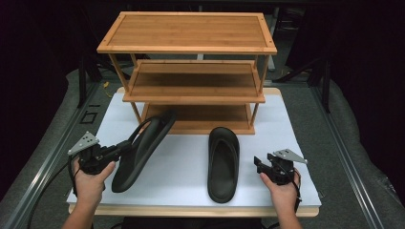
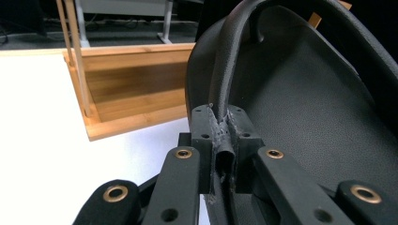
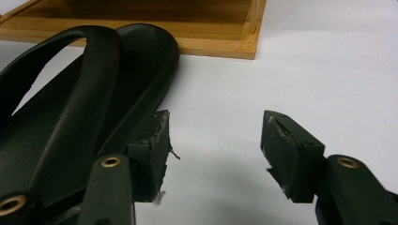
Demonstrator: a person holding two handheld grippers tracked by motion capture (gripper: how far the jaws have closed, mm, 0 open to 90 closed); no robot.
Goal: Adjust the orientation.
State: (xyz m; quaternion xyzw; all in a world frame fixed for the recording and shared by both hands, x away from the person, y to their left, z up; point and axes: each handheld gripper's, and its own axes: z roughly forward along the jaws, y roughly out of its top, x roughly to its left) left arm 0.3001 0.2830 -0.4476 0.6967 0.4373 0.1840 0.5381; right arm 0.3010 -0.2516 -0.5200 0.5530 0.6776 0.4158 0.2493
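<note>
Pinching the left slipper's strap, my left gripper is tilting it shelfward; my right gripper is waiting, jaws spread.

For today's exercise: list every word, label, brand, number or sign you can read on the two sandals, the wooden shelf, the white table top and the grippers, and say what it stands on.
No readable text anywhere.
Left sandal, its strap pinched by the left gripper: plain textured black, no brand.
Right sandal: plain, no marking legible.
Wooden shelf: bare wood, no label.
White table top: blank.
Right gripper: open, no lettering on it.
</note>
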